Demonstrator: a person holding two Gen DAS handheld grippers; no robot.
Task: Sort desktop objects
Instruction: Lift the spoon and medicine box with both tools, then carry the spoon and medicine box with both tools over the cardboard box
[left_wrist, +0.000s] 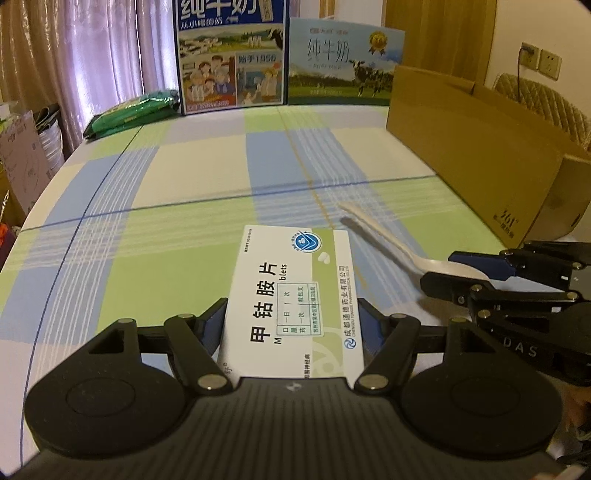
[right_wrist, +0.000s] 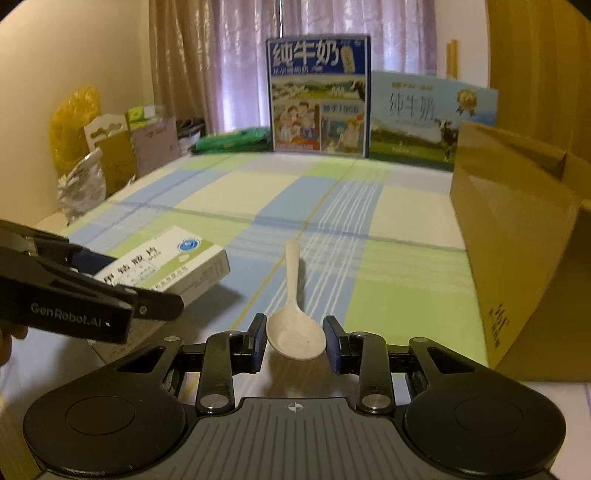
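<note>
- On my left wrist feed, the left tongs (left_wrist: 291, 325) are clenched on the medicine box (left_wrist: 295, 306); its long sides sit against both blue pads and most of its length sticks out ahead of the tips.
- From the right wrist camera, the same medicine box (right_wrist: 166, 264) appears off to the left of my right tongs, held clear of the table (right_wrist: 229, 188), with a shadow beneath it.
- The right tongs (right_wrist: 295, 341) stand released around the bowl of the white spoon (right_wrist: 295, 328). I see a small gap between the bowl and each pad, so nothing is pinched.
- The spoon's handle runs straight ahead from between the tips, away from me, lying along the checked cloth on the table.
- In the left view, the right tongs (left_wrist: 469, 267) come in from the right side, and the spoon (left_wrist: 388, 240) lies ahead and to the right of the left tongs, handle angled away.
- The brown cardboard box (right_wrist: 517, 236) stands to the right of the right tongs, near the spoon but apart from it.
- Well ahead of both tongs, at the table's far edge, a blue milk carton (right_wrist: 319, 98) and a paler milk carton (right_wrist: 421, 118) stand upright side by side.
- A green packet (left_wrist: 129, 114) lies far ahead to the left of the left tongs.
</note>
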